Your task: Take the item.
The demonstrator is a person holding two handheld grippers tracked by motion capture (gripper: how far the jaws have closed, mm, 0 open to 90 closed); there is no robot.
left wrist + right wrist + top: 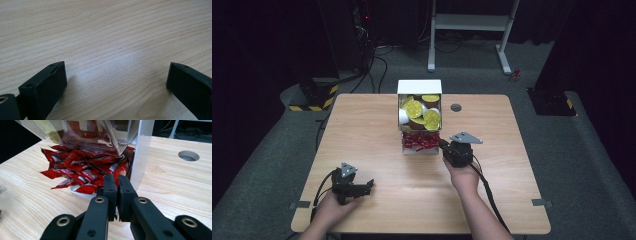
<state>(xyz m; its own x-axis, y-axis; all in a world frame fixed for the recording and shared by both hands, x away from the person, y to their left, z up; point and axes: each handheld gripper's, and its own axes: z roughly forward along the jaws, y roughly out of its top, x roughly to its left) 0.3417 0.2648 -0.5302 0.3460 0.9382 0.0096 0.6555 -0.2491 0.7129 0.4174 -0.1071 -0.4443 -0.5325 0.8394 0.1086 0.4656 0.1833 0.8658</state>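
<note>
A white dispenser box (419,86) stands at the table's far middle, with yellow-lidded cups (416,109) in its upper part and a pile of red packets (419,142) in its bottom tray. My right gripper (443,145) is at the tray's right front corner. In the right gripper view the red packets (82,170) spill from under a clear panel (95,135), and my right gripper (116,178) is shut on the edge of a red packet at the front of the pile. My left gripper (367,186) rests low at the front left, open over bare wood (116,65).
A round cable hole (456,107) lies in the table right of the box, also seen as the hole (188,155) beyond the box's white side wall (142,152). Cables trail from both grippers toward the front edge. Dark floor surrounds the table.
</note>
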